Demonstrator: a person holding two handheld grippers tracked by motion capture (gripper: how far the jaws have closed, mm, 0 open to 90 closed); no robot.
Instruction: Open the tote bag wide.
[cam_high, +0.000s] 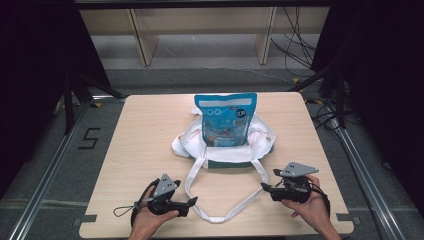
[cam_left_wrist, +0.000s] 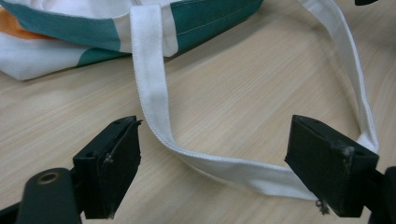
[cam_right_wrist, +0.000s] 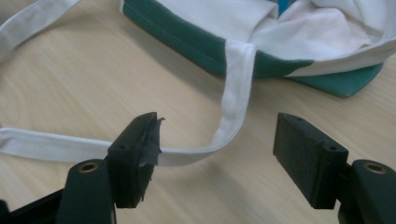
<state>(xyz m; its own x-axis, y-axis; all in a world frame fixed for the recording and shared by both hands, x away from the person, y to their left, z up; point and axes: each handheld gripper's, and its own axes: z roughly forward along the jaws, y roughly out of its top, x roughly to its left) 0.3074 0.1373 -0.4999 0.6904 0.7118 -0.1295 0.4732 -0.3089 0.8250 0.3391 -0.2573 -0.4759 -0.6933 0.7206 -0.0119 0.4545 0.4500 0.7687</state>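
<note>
A white cloth bag (cam_high: 220, 150) with a teal band along its base lies slumped in the middle of the high view, its mouth facing up. A blue snack pouch (cam_high: 226, 119) stands upright inside it, long axis vertical, top edge toward the upper part of the frame. The bag's fabric is crumpled around the pouch, and an orange patch shows on it at the upper left of the left gripper view.

The bag's white strap (cam_high: 220, 212) runs from the near edge down toward the bottom centre of the high view, forming a long loop that lies flat on the wooden table (cam_high: 145, 130).

The left gripper (cam_high: 192, 201) sits at the lower left, jaws spread wide; the strap lies on the table between them, and the pads do not press on it. The right gripper (cam_high: 264, 187) sits at the lower right, jaws also apart, with the strap passing between them unclamped.
</note>
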